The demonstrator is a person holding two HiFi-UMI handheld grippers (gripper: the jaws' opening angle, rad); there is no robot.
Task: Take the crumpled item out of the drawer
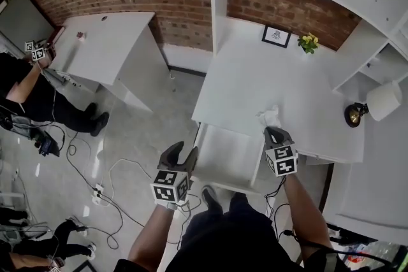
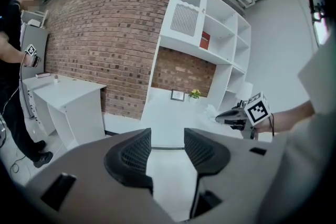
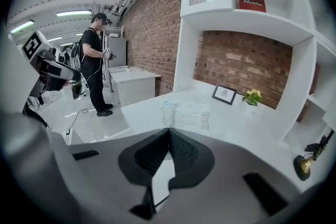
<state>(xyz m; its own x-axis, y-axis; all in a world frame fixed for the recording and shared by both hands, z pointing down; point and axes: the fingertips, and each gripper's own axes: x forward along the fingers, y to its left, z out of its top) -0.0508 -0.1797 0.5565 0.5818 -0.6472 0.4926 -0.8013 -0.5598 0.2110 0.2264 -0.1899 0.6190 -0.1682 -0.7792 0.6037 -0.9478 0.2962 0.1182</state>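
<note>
In the head view, the drawer [image 1: 229, 159] stands pulled out from the bench [image 1: 255, 79]. The crumpled item [image 1: 270, 116] is out of it, over the bench at the drawer's 1 o'clock. The closed right tool [image 1: 275, 132] pinches it, its forearm entering from 5 o'clock. The left tool [image 1: 185, 151] hangs at the drawer's 9 o'clock. The left gripper view shows its jaws apart, gripping nothing. The right gripper view shows jaws shut on the item's near edge, partly hiding it.

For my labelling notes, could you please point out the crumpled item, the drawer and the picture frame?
crumpled item [image 1: 270, 115], head view, its middle.
drawer [image 1: 226, 156], head view, bare bottom.
picture frame [image 1: 276, 35], head view, centre.
</note>
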